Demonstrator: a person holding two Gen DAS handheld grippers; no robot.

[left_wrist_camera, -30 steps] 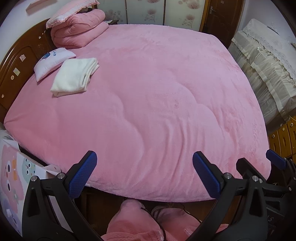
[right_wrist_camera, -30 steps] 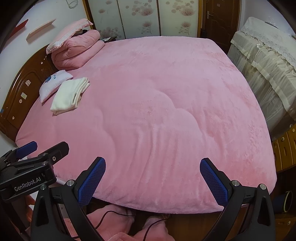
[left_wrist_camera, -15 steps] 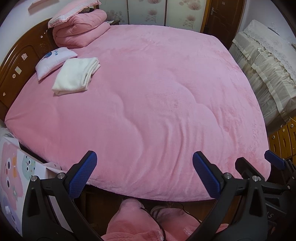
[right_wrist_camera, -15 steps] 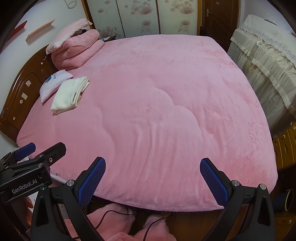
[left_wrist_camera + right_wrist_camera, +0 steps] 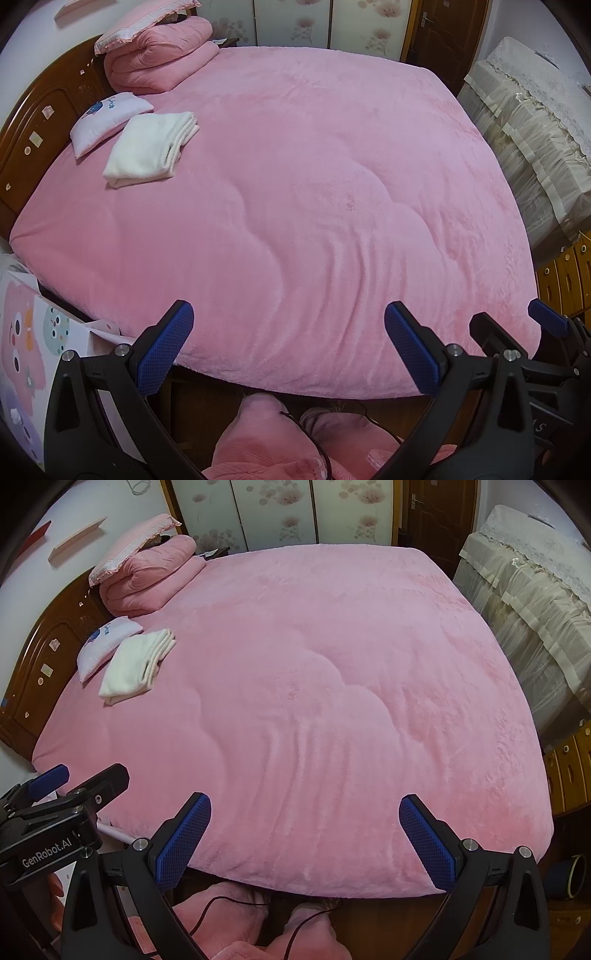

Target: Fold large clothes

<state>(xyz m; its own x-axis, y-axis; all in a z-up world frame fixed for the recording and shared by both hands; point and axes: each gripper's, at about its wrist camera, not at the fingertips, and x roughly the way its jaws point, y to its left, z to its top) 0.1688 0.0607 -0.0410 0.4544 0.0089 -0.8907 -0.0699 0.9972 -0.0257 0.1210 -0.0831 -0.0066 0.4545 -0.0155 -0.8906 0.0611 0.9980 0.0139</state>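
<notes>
Bedroom with a wide bed, dressed in a pink plush cover (image 5: 314, 184) spread nearly flat, faint ripples at 6 o'clock near the foot edge. At 10 o'clock, close to the wooden headboard (image 5: 40, 122), the white folded cloth (image 5: 149, 149), touching a small printed pillow (image 5: 109, 118); a rolled pink quilt (image 5: 159, 59) farther up at 11. No unfolded garment in either view, so probably a pause between pieces, with the white cloth as the only candidate for the task's thing.

Left gripper (image 5: 288, 314) spread wide, holding nothing, hovering over the foot edge. Right gripper (image 5: 306, 805) likewise spread and empty, just beside it at 3 o'clock.

To do the step well: lay any next piece on the broad middle of the cover, well apart from the stack at 10. Pinch at matching corners or shoulders, one per gripper, and lift evenly to keep the fold line straight. Smooth the ripples first, or expect a crooked crease.

Plenty of open room from centre to 1 o'clock. Tighter at 3, beside the lace-covered furniture (image 5: 528, 147) and the wooden drawers (image 5: 569, 273). At 6, below the foot edge, mind the cable (image 5: 221, 904) by the pink-clad legs.
</notes>
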